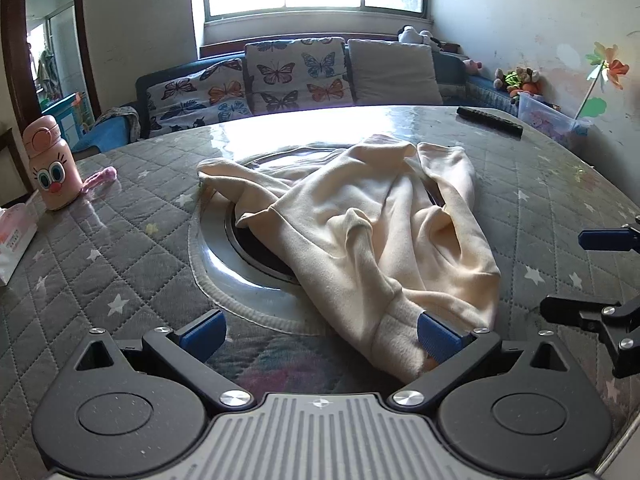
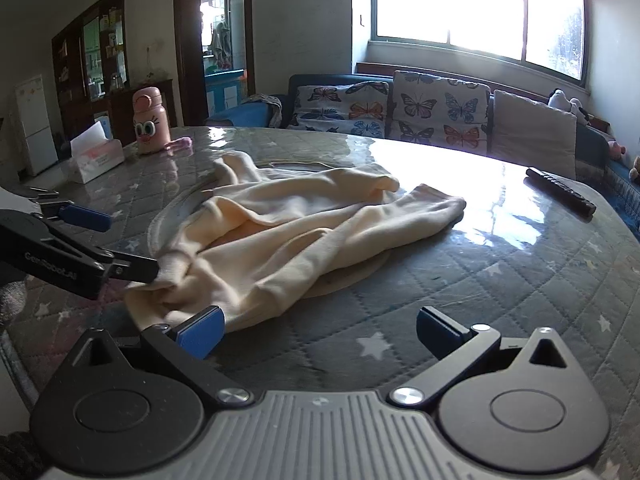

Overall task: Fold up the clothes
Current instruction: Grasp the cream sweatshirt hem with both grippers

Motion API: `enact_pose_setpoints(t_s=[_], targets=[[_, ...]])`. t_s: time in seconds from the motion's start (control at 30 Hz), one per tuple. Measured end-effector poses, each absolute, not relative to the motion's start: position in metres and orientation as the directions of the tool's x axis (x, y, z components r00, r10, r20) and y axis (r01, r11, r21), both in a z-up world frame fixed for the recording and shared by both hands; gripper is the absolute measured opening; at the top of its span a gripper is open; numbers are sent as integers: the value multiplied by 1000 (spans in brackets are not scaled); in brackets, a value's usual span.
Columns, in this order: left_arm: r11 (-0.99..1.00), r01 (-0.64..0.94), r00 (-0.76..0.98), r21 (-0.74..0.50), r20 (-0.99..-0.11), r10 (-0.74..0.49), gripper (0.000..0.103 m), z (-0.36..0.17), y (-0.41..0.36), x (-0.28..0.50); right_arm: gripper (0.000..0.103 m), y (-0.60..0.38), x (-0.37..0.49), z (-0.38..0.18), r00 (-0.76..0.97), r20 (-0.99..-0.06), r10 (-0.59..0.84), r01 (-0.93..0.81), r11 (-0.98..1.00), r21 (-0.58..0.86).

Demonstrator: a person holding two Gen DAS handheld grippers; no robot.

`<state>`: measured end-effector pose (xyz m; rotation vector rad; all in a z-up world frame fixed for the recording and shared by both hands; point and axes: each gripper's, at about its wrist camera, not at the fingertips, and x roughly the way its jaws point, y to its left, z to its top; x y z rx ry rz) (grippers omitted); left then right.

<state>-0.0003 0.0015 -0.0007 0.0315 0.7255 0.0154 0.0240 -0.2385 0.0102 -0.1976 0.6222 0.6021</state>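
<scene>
A cream garment [image 1: 360,224] lies crumpled on the round quilted table [image 1: 120,248], partly over the table's sunken centre ring [image 1: 240,264]. My left gripper [image 1: 320,334] is open at the garment's near hem; its right pad [image 1: 436,336] touches the hem cloth. In the right wrist view the garment [image 2: 288,232] lies ahead and left. My right gripper [image 2: 320,330] is open, its left pad [image 2: 202,330] at the garment's near edge. The left gripper shows there too [image 2: 116,240], one finger against the hem. The right gripper's fingers [image 1: 600,276] show at the left wrist view's right edge.
A pink cartoon bottle [image 1: 50,164] and a tissue box [image 2: 96,156] stand at the table's left side. A black remote [image 2: 560,196] lies at the far right. A sofa with butterfly cushions [image 1: 296,76] stands behind the table under the window.
</scene>
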Motion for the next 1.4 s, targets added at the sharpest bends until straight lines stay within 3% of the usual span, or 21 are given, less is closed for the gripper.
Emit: enact_pose_setpoints(t_s=[0.23,1.0,1.17,1.33,1.4], targets=[[1000,-6,747,26,-664,22,103,-1,9,-3,103,-221,8,9,668,-587,457,-586,809,-37],[995,61,780,77,-626,1,102,13,7,32,103,-209,46,10,620,-626,473,-577,816,45],[992,97,777,84,-629,-23,88,14,4,56,102,-208,64,10,612,-633,473,-559,826,77],[981,164,755,106,-653,-56,73,6,-3,80,89,-204,85,6,595,-651,471,-536,836,116],[977,183,740,112,-670,-62,63,1,-4,89,84,-201,92,4,583,-661,473,-531,837,131]])
